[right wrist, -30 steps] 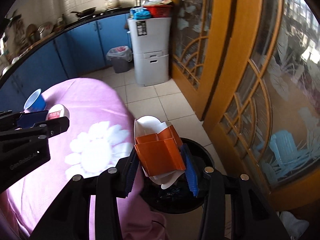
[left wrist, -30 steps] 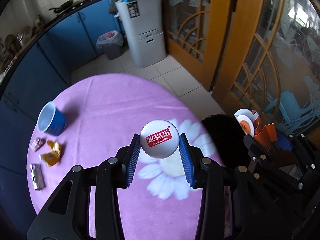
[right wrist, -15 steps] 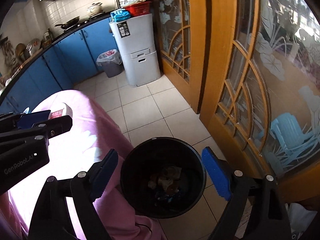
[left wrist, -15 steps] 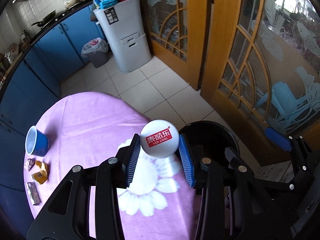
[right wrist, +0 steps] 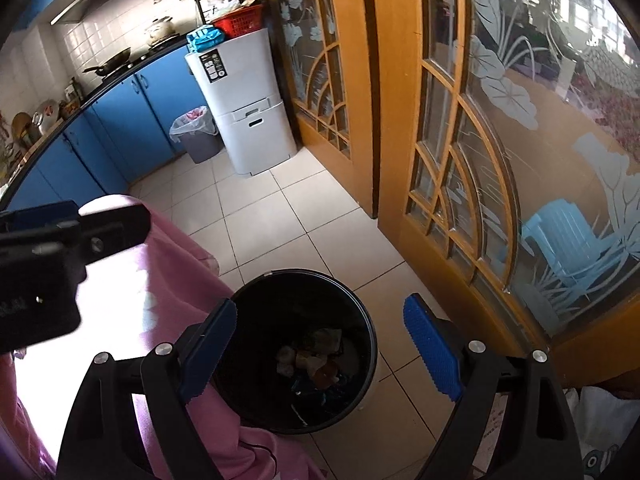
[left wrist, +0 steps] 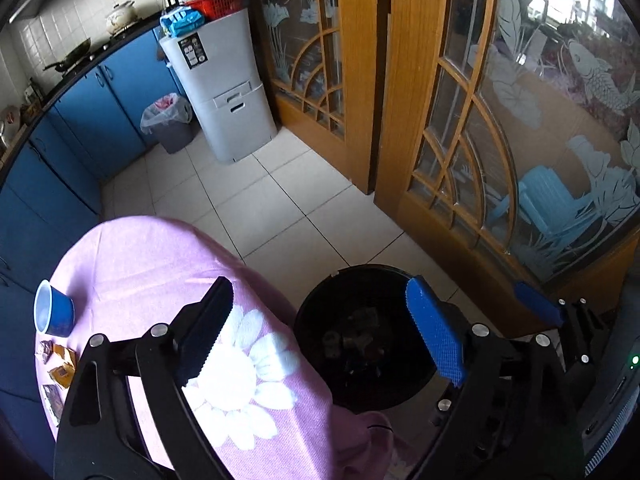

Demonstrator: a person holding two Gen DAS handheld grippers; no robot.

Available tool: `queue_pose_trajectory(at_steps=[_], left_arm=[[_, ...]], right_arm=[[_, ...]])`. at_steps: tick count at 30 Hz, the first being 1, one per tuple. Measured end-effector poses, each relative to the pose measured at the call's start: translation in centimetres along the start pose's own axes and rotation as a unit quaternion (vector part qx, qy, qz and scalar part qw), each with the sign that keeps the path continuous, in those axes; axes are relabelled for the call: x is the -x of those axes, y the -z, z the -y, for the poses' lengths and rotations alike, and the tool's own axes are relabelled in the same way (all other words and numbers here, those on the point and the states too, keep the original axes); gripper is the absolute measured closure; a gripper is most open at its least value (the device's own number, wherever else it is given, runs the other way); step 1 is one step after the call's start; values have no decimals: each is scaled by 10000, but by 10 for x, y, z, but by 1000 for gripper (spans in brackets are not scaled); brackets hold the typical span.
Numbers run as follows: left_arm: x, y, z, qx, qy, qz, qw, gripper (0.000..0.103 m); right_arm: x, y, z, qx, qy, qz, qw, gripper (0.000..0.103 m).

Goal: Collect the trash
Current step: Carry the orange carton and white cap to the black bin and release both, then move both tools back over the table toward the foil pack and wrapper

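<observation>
Both grippers (left wrist: 320,336) (right wrist: 320,354) spread wide, empty, black bin (left wrist: 316,312) below between fingers

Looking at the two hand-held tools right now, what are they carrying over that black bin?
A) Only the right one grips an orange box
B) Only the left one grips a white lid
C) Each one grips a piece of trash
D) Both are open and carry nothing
D: the left tool and the right tool both stand wide open with nothing between their blue pads, above the black bin that already holds trash.
</observation>
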State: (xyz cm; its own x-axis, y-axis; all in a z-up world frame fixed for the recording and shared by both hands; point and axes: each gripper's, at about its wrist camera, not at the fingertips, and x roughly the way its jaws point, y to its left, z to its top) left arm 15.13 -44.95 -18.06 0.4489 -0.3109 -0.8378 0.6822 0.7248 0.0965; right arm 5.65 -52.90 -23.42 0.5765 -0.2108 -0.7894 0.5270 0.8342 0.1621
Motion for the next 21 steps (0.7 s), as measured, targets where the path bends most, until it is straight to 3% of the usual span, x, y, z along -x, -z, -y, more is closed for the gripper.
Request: queue_pose_trajectory(at_steps=[11, 16, 21], left_arm=[[7, 18, -49, 421, -250, -117, 9987, 16], [29, 48, -114, 914, -682, -53, 9935, 16], [47, 89, -197, 1611, -1240, -162, 9790, 16]], right_arm=[[7, -3, -50, 480, -282, 107, 9984, 20], [11, -4, -102, 929, -553, 139, 9940, 20], [6, 1, -175, 1561, -815, 95, 9843, 20]])
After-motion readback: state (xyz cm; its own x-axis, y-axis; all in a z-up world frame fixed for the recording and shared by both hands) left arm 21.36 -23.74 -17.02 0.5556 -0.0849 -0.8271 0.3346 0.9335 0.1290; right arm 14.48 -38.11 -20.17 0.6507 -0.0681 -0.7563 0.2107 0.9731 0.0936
